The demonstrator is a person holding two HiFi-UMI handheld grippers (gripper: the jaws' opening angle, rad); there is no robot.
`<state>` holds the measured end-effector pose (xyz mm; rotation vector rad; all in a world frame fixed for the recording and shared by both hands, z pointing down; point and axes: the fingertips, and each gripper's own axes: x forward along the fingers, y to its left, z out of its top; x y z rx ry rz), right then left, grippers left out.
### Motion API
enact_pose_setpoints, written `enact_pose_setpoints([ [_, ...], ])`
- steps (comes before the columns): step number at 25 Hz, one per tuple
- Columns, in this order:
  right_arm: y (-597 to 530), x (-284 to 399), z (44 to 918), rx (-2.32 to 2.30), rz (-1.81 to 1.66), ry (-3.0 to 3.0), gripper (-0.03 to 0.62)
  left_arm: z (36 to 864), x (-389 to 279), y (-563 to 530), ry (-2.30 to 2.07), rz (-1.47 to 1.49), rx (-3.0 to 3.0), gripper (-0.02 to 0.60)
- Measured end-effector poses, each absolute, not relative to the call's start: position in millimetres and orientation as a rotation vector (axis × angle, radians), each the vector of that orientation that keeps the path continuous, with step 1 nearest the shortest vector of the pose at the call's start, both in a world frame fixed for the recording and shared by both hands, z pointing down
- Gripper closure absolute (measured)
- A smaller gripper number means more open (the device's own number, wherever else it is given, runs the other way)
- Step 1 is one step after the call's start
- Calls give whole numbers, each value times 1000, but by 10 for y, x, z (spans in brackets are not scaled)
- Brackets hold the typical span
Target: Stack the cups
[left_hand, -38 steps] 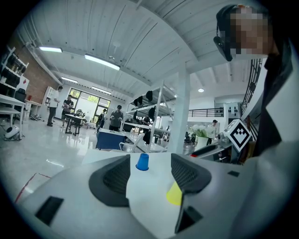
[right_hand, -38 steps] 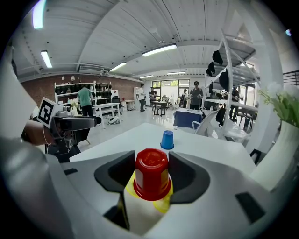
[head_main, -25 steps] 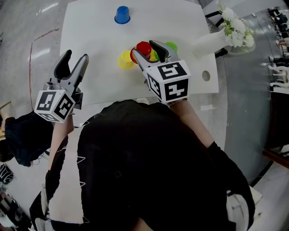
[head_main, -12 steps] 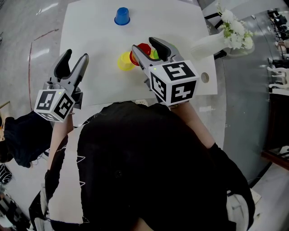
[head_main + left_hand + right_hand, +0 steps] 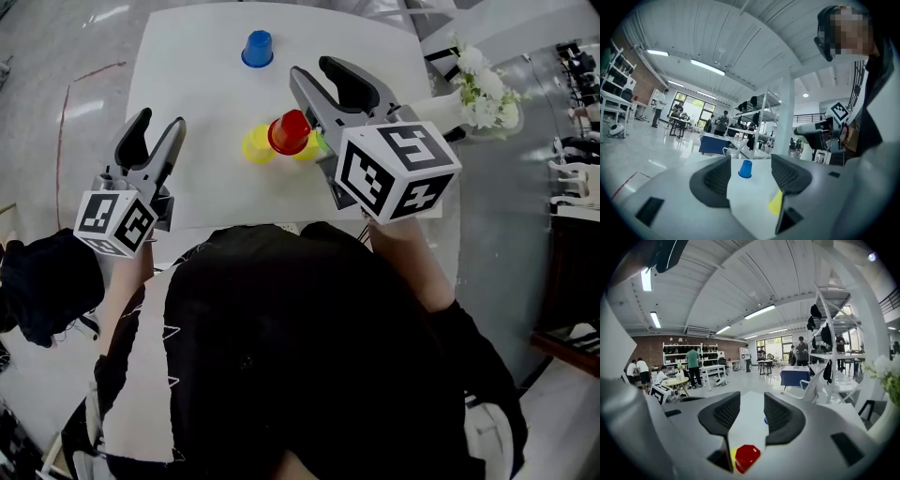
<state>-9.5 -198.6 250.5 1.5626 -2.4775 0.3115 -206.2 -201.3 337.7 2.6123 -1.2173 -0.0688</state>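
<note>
A red cup [image 5: 290,131] stands upside down on the white table [image 5: 187,75], with a yellow cup [image 5: 257,145] at its left. A sliver of a green cup [image 5: 322,142] shows at its right, behind my right gripper. A blue cup [image 5: 258,49] stands alone at the far side. My right gripper [image 5: 316,70] hangs above the red cup, apart from it. Its jaws have just been closing with nothing between them, and a gap remains. In the right gripper view the red cup [image 5: 747,458] lies below the jaws. My left gripper [image 5: 159,120] is open and empty off the table's left edge, and the blue cup [image 5: 745,169] shows far off between its fingers.
A white vase of white flowers [image 5: 478,80] stands at the table's right edge. The person's dark torso fills the lower head view. Grey floor surrounds the table, and people and benches stand far off in the hall [image 5: 693,364].
My right gripper has lifted up off the red cup and its jaws have narrowed. The red cup stays on the table. The left gripper has kept still.
</note>
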Motion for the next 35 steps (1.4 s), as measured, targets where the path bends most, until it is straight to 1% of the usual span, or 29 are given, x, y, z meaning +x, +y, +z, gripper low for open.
enact_pose_setpoints([
  [1,-2026,-75,2455,1559,295,-2483,439,3375,-2067,-2015,-1228,-78,2606,302],
  [3,-2115,-34,2346,1546,245,-2486,478,3373,-2080,-2016,-1250,-95,2590,327],
  [4,-2163,-14,2291,1535,216,-2486,492,3377,-2085,-2015,-1262,-100,2579,327],
  [7,-2323,42,2167,1476,142,-2488,505,3412,-2095,-2007,-1300,-100,2546,327],
  [14,-2793,89,2057,1295,82,-2527,499,3495,-2199,-1902,-1438,-80,2447,327],
  [20,-3283,68,2209,1187,79,-2548,485,3492,-2335,-1790,-1572,-69,2344,325],
  [26,-3687,-53,2743,1062,169,-2540,468,3440,-2419,-1741,-1674,-45,2292,316],
  [28,-3778,-124,2994,997,216,-2527,435,3458,-2448,-1698,-1705,-35,2264,314],
  [35,-3896,-321,3725,854,365,-2469,378,3615,-2517,-1469,-1769,26,2167,311],
])
